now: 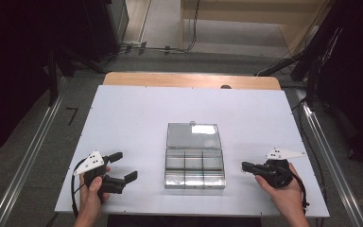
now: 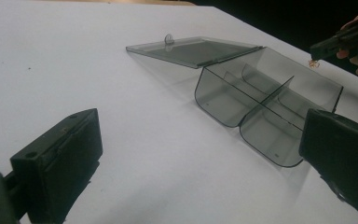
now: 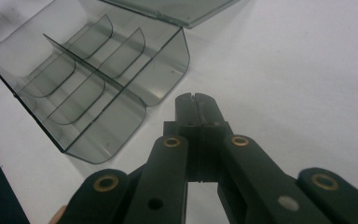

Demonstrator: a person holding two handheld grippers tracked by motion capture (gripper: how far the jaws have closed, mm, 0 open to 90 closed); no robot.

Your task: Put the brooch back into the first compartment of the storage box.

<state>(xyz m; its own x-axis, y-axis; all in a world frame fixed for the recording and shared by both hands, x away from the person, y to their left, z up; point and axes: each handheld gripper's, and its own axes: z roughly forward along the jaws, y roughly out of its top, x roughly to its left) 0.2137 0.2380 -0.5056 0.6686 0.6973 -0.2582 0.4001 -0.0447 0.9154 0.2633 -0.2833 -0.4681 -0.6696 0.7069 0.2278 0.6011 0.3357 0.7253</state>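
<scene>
A smoky clear plastic compartment box [image 1: 194, 168] lies in the middle of the white table [image 1: 132, 118]. Its lid [image 1: 193, 135] is folded flat on the far side. Dividers split the box [image 3: 88, 79] into several cells, and I see nothing in them. My left gripper [image 1: 125, 166] rests left of the box with its jaws wide apart and nothing between them [image 2: 200, 158]. My right gripper [image 1: 244, 166] sits right of the box, pointing at it, jaws pressed together [image 3: 195, 100]. In the left gripper view a tiny brownish speck hangs at its tip [image 2: 313, 62]; I cannot tell what it is.
A wooden strip [image 1: 191, 80] runs along the table's far edge. Metal rails [image 1: 33, 151] flank the table on both sides. Dark equipment and cables [image 1: 160, 47] stand on the floor beyond it. Bare white surface lies around the box.
</scene>
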